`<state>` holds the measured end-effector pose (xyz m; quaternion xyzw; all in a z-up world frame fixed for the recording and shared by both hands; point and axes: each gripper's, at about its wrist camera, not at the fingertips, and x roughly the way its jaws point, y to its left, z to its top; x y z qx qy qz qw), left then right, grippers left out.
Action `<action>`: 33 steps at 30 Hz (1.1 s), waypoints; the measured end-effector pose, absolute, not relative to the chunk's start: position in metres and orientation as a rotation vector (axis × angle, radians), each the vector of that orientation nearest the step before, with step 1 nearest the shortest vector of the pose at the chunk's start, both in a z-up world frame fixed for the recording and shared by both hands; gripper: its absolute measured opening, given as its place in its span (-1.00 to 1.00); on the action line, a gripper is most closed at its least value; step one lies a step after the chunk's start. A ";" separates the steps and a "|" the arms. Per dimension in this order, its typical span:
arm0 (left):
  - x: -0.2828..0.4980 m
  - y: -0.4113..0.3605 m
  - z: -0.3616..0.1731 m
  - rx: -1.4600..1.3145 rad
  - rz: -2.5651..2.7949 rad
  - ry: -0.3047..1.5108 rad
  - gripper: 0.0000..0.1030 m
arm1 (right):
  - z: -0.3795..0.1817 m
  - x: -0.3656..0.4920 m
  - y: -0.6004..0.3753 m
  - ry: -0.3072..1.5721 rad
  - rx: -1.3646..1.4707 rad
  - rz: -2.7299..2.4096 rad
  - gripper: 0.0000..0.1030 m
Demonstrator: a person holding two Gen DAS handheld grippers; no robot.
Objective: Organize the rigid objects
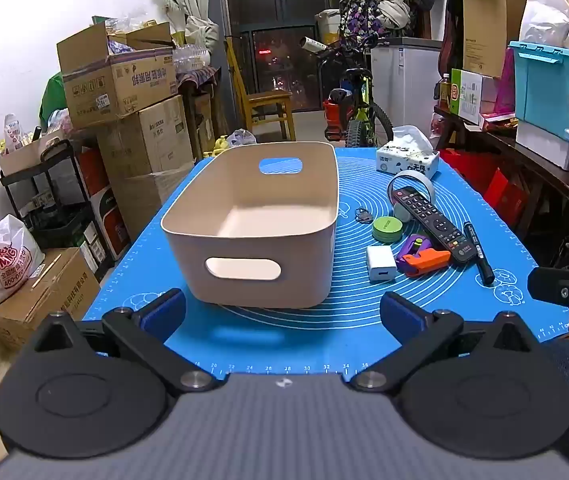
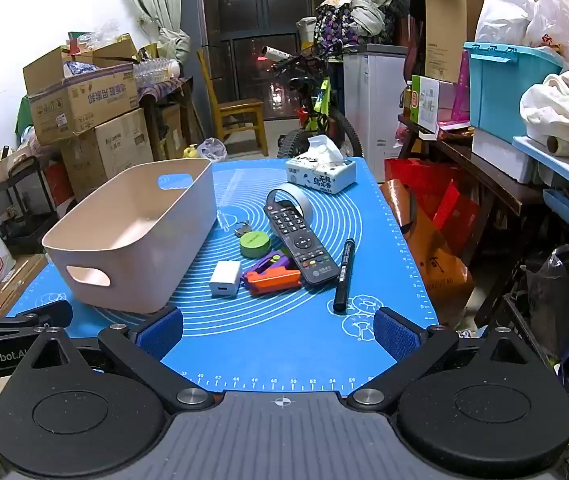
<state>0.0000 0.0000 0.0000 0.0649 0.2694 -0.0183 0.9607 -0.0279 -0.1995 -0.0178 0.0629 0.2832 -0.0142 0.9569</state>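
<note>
Evidently nothing grasped: both grippers' fingers wide. Small rigid clutter, long black remote control (image 2: pixel 299 240) included, lies right of empty beige plastic bin (image 2: pixel 132 236), ahead of right gripper (image 2: pixel 278 330); left gripper (image 1: pixel 282 312) faces bin.

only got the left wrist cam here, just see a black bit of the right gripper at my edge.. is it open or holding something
Observer: The right gripper is open with nothing between its pads, and it sits over the near edge of the blue mat.
Operator: ok whats the closest thing in front of it
Observer: The black marker. Its near end lies just ahead of the gap, closer to the right pad than to the left one. The white charger and the orange and purple toy are a little farther in.
</note>
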 end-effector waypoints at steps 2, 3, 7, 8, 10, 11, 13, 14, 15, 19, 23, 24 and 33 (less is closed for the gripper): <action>0.000 0.000 0.000 0.126 -0.040 0.550 0.98 | -0.018 -0.028 -0.199 0.582 0.127 -0.029 0.95; 0.000 0.000 0.000 0.125 -0.039 0.550 0.98 | -0.018 -0.028 -0.199 0.584 0.127 -0.029 0.96; 0.000 0.000 0.000 0.127 -0.040 0.549 0.98 | -0.018 -0.028 -0.199 0.584 0.130 -0.029 0.95; 0.000 0.000 0.000 0.128 -0.039 0.550 0.98 | -0.018 -0.028 -0.199 0.584 0.129 -0.028 0.96; 0.000 0.000 0.000 0.129 -0.038 0.550 0.98 | -0.018 -0.028 -0.200 0.583 0.131 -0.028 0.96; 0.000 0.000 0.000 0.130 -0.038 0.550 0.98 | -0.018 -0.028 -0.200 0.583 0.132 -0.028 0.96; 0.000 0.000 0.000 0.130 -0.039 0.550 0.98 | -0.018 -0.028 -0.200 0.583 0.130 -0.029 0.96; 0.000 0.000 0.000 0.130 -0.039 0.550 0.98 | -0.018 -0.028 -0.199 0.583 0.130 -0.029 0.95; 0.000 0.000 0.000 0.131 -0.039 0.551 0.98 | -0.018 -0.028 -0.200 0.583 0.131 -0.028 0.96; 0.000 0.001 0.000 0.130 -0.040 0.551 0.98 | -0.018 -0.028 -0.200 0.581 0.131 -0.028 0.95; 0.000 0.001 0.000 0.131 -0.040 0.551 0.98 | -0.018 -0.029 -0.200 0.580 0.131 -0.027 0.96; 0.000 0.000 0.000 0.131 -0.040 0.552 0.98 | -0.018 -0.028 -0.200 0.581 0.132 -0.027 0.96; 0.000 0.000 0.000 0.131 -0.040 0.553 0.98 | -0.019 -0.028 -0.201 0.581 0.133 -0.027 0.96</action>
